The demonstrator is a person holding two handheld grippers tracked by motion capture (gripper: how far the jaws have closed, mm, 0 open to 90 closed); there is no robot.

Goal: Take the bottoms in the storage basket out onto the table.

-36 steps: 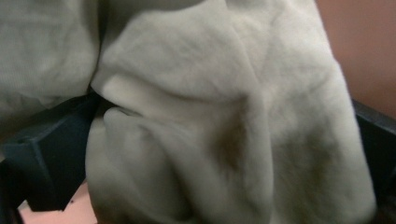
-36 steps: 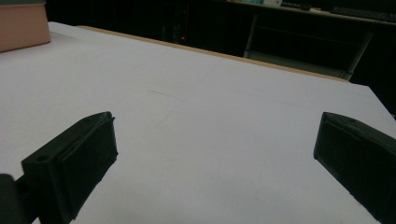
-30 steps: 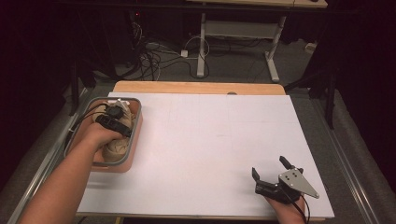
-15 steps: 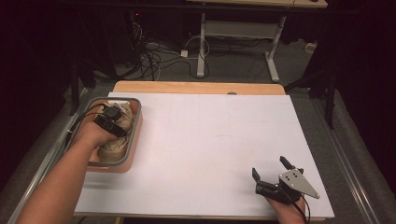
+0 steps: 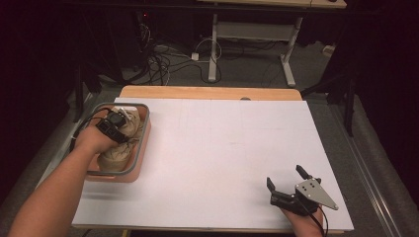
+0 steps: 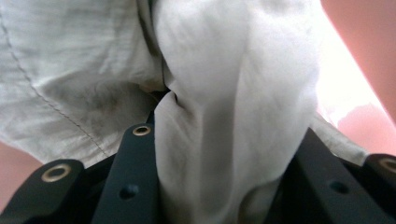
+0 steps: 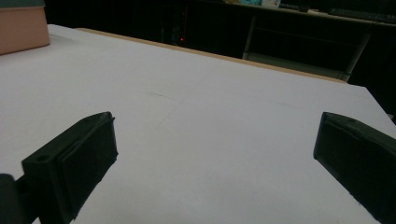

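White table (image 5: 222, 148); left tongs (image 5: 114, 124) down in basket (image 5: 141, 143), clamped on cloth (image 6: 224, 116); right tongs (image 5: 286, 180) resting, apart.

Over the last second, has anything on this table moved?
Barely. The left hand-held gripper stays down in the basket, shut on a fold of pale cloth; the hand drew slightly toward the person. The right hand-held gripper stays open near the sheet's front right corner, holding nothing.

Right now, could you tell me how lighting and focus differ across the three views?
High view: white table sheet evenly lit, surroundings dark. Left gripper view: pale cloth soft, glare blown out beside it at right. Right gripper view: dim, its near fingers slightly blurred.
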